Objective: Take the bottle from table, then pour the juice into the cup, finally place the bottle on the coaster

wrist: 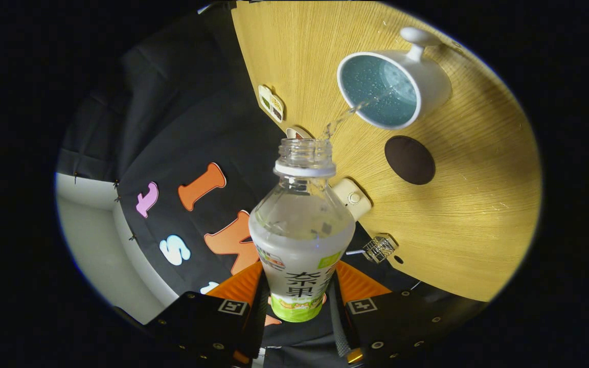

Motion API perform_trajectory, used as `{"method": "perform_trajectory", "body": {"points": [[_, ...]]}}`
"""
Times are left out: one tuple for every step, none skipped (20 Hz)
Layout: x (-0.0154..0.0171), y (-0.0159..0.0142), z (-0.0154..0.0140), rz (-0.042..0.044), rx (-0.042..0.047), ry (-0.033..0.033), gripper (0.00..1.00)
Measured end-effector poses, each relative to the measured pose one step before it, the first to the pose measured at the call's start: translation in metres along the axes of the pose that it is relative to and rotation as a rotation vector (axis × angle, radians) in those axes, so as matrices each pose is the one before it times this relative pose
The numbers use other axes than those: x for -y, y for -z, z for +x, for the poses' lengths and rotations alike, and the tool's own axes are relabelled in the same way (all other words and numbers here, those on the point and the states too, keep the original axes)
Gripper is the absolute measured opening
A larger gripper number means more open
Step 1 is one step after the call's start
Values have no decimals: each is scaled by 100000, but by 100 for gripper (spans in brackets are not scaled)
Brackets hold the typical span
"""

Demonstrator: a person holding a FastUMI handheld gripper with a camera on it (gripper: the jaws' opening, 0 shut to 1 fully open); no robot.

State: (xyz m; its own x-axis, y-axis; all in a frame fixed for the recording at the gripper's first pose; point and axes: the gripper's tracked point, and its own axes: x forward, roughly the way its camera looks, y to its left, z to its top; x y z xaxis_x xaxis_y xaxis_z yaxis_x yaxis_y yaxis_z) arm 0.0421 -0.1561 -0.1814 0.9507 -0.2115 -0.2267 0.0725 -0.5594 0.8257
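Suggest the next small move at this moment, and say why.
Probably hold the tilt a little longer. The gripper is shut on the bottle, a thin stream runs from its open mouth into the cup, and liquid remains in the bottle. The coaster beside the cup waits.
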Motion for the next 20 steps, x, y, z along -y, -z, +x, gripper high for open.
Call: {"method": "perform_trajectory", "body": {"points": [[-72,2,65,-445,144,264,56],[93,20,17,-805,6,405,56],[86,98,116,-1131,-181,345,57],[427,100,33,-1536,-708,1620,56],[322,-60,-103,-1750,-291,1161,56],[293,-129,-81,-1410,-25,334,56],[128,28,11,-966,-225,160,56],[11,111,35,-1528,-162,22,56],[39,168,129,-2735,60,50,56],[218,-23,72,-3195,-7,208,56],[-27,-25,59,-2354,132,-78,56],[79,-27,15,-2493,19,-65,56],[11,191,-21,-3457,81,301,56],[250,-2,129,-4774,338,493,57],[242,354,-256,-5840,-140,533,57],[-22,123,-167,-6303,72,394,57],[54,38,-186,-7118,280,791,57],[313,40,-172,-8132,218,1958,57],[184,-57,4,-9216,1115,2273,57],[226,-241,-57,-10306,1103,2297,57]]}}
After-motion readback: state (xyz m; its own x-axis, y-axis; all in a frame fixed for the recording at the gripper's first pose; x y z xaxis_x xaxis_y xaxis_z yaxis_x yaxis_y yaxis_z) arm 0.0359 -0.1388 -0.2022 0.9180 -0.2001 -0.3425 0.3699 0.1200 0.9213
